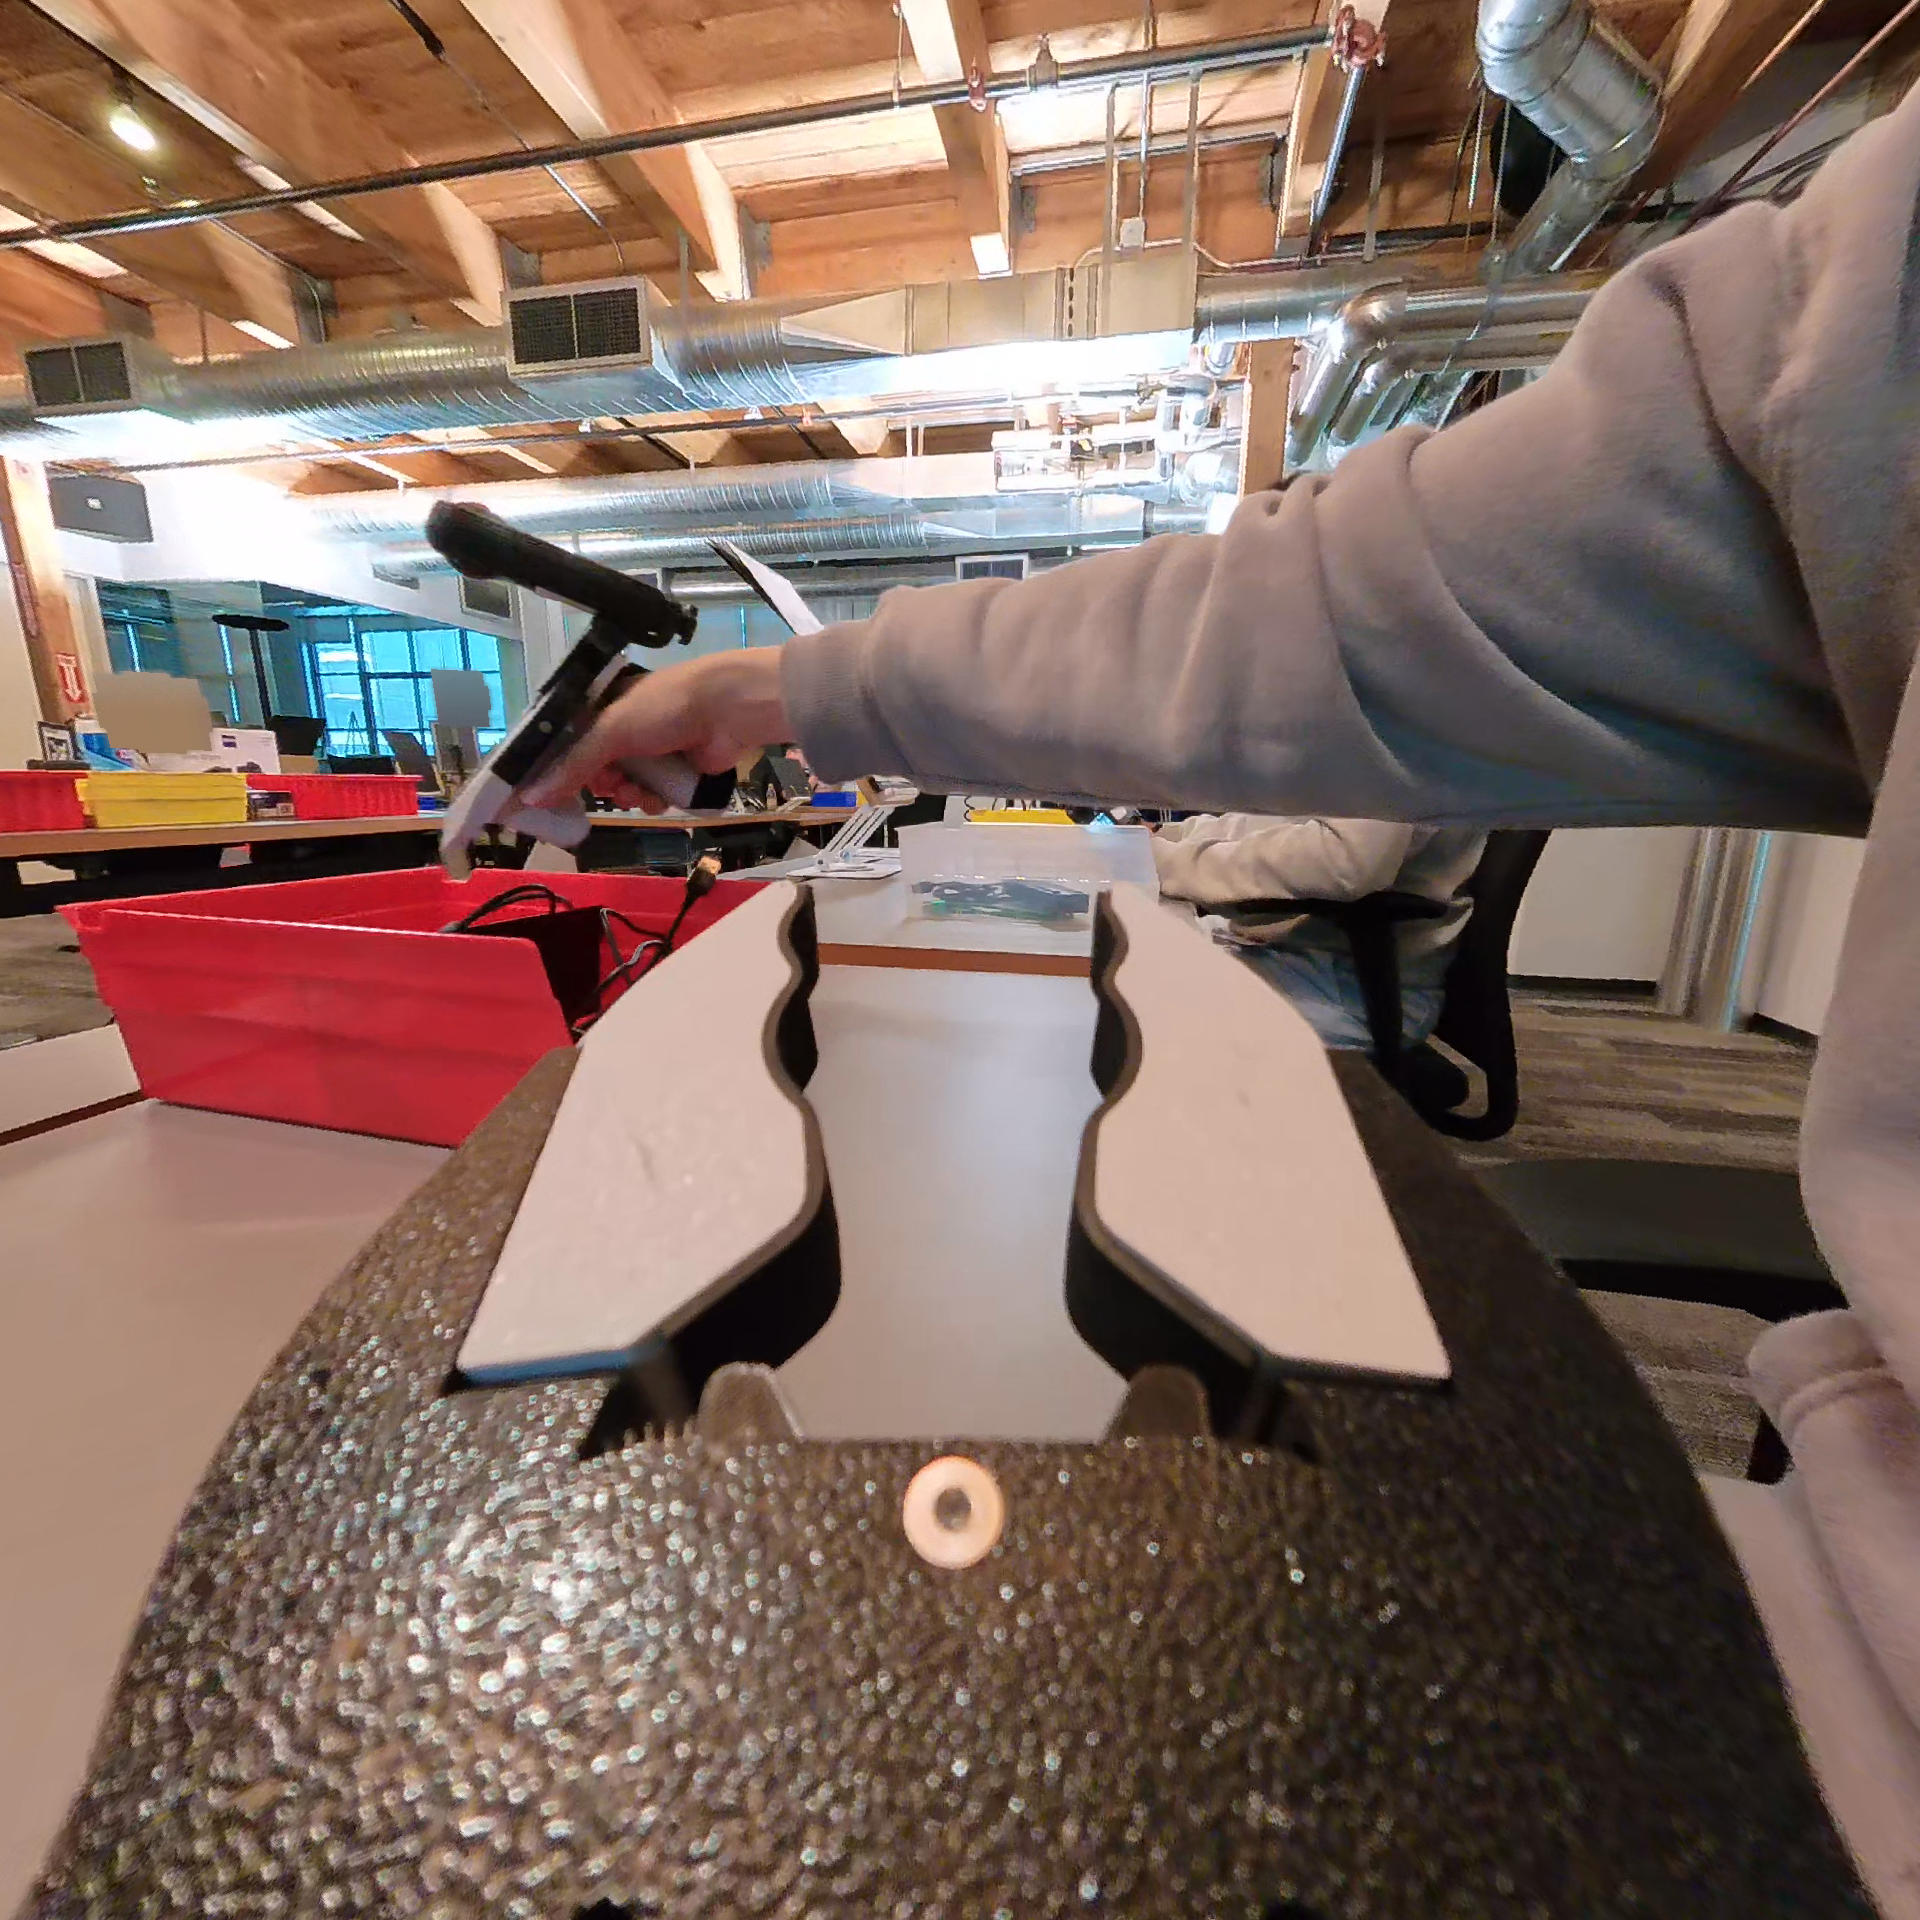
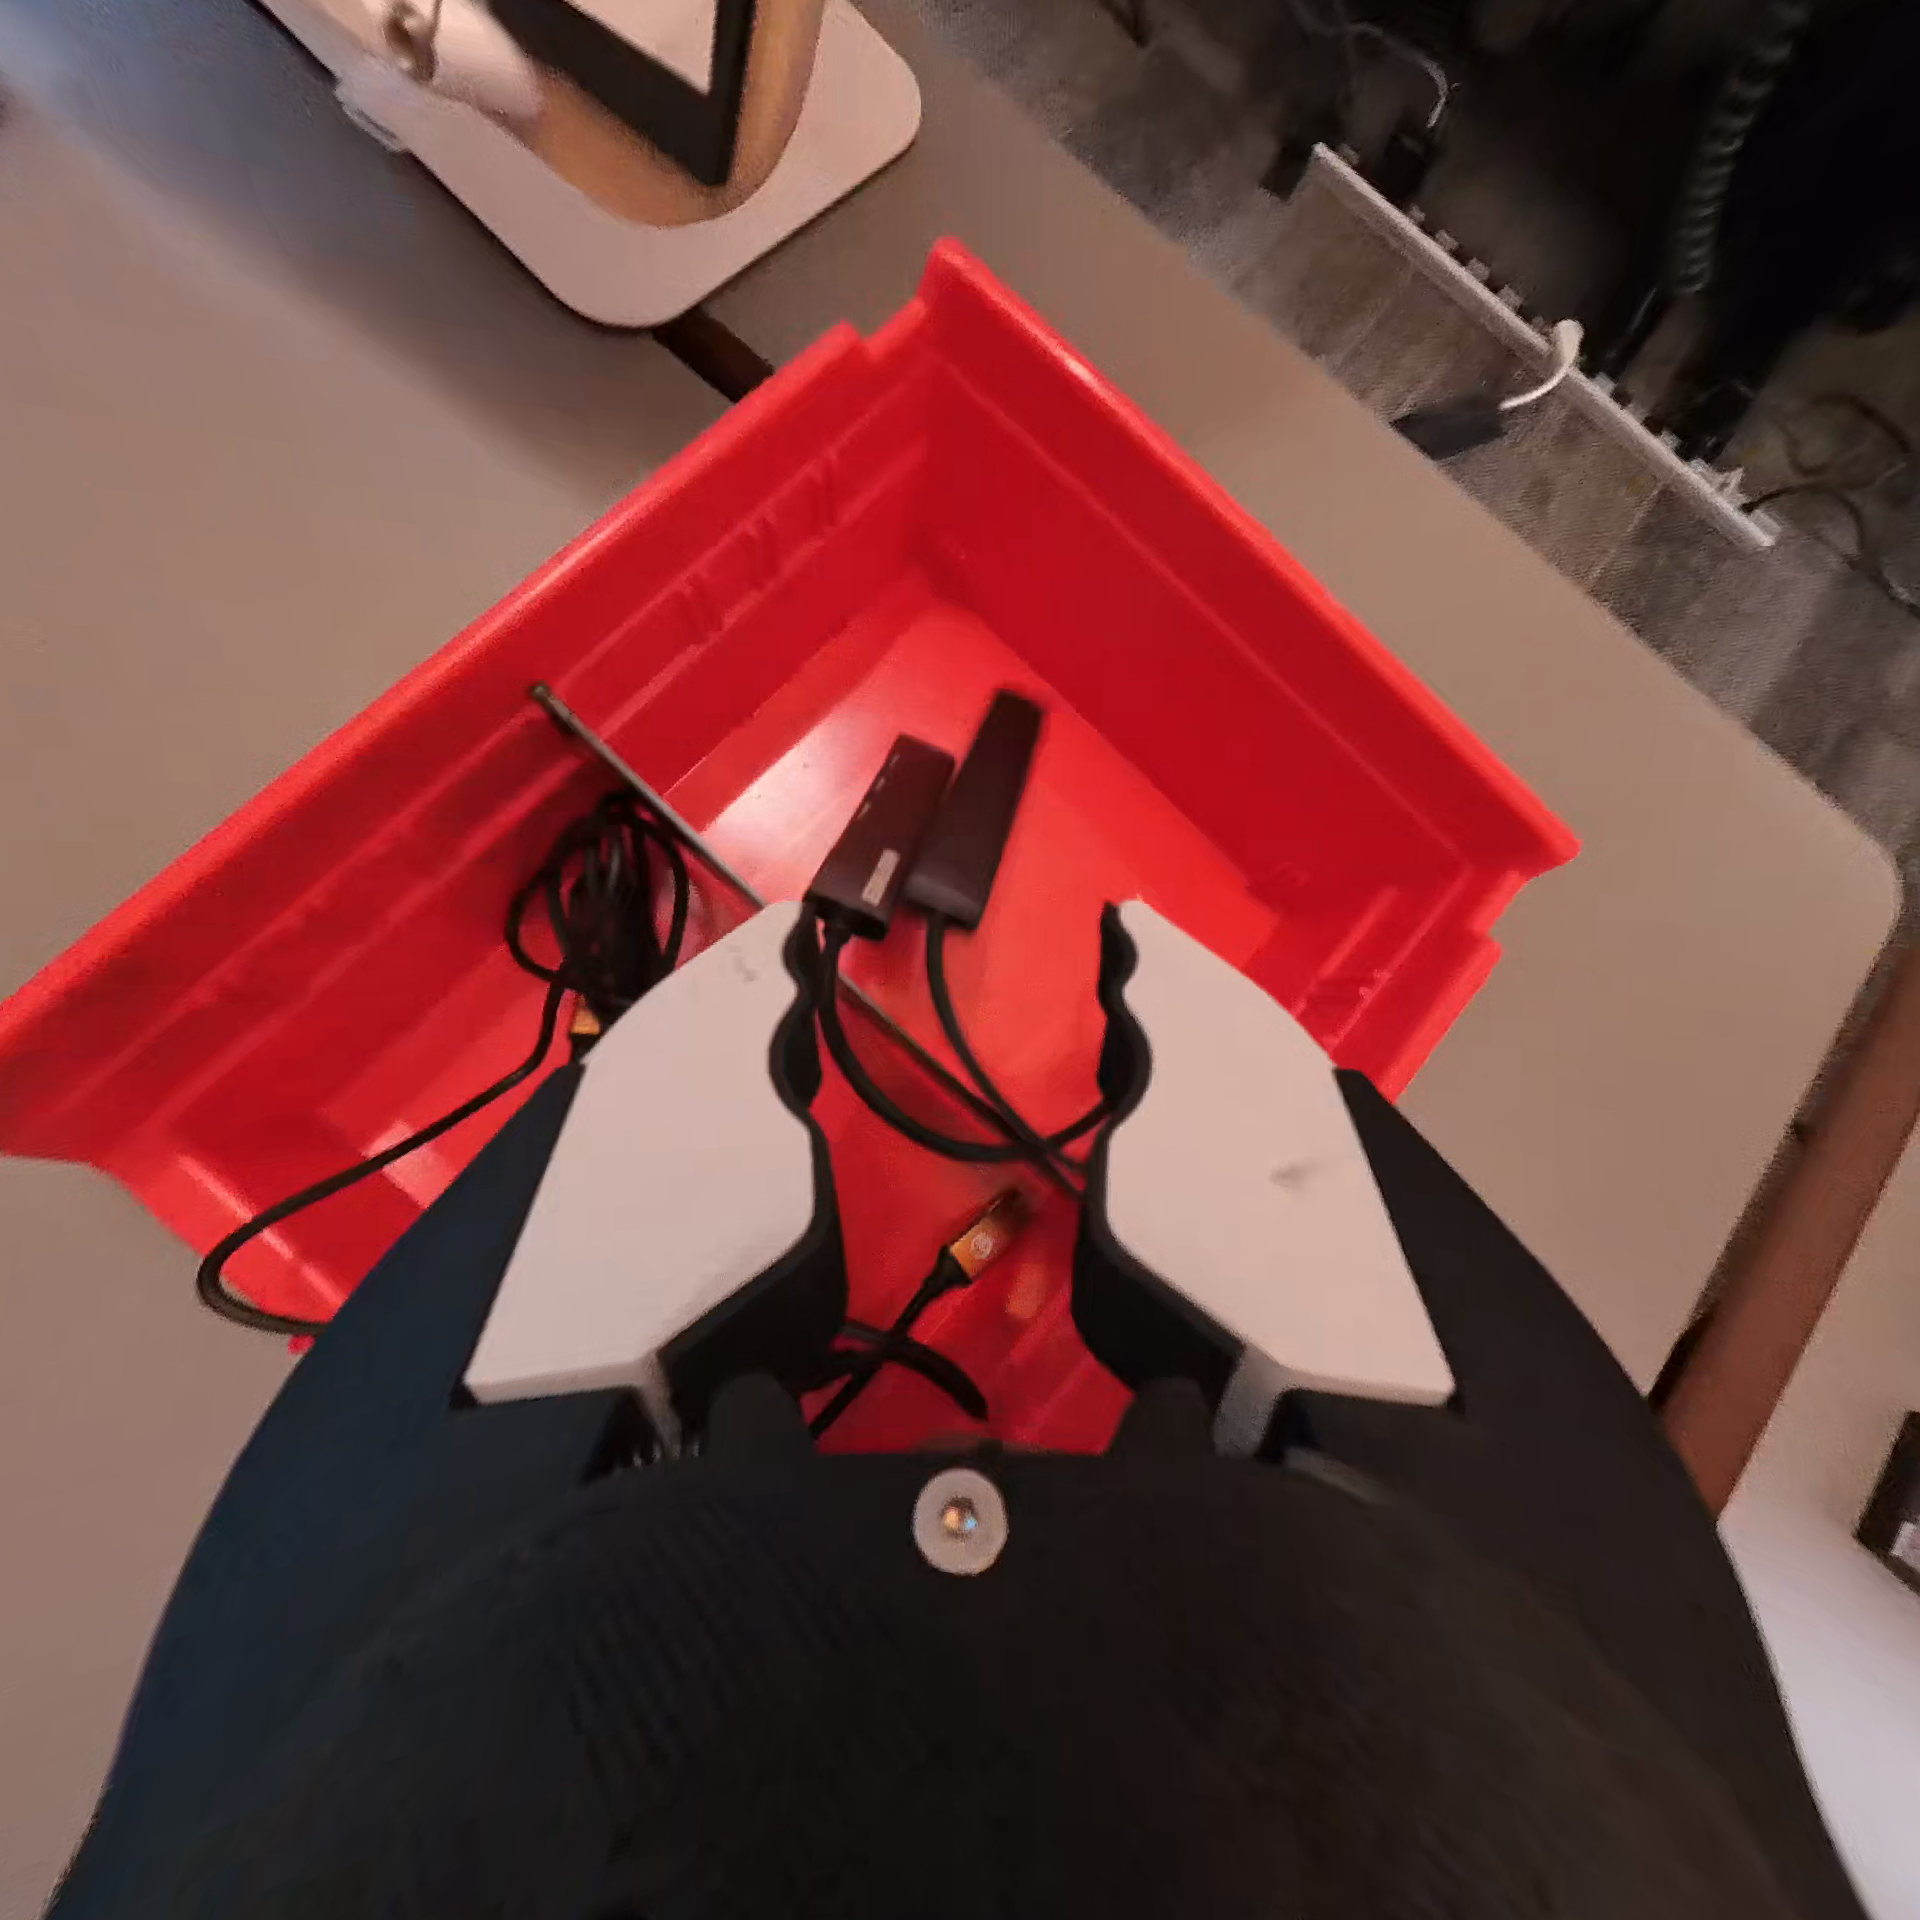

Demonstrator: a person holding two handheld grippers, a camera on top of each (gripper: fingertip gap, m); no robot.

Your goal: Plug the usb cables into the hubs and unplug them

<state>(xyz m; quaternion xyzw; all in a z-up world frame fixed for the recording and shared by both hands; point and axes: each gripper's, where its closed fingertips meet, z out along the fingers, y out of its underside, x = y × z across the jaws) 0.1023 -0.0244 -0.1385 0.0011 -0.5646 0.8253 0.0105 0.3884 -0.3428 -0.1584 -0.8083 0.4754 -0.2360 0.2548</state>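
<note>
Black hubs beneath spread right tool

The left claw lies low and level, fingers spread wide with nothing between them. The right claw is held up by a hand on an outstretched arm in a grey sleeve, tipped steeply downward, its fingers also parted and gripping nothing.

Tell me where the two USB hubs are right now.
In the right wrist view, both hubs lie side by side on the floor of the red bin, just beyond the open right gripper.
</note>
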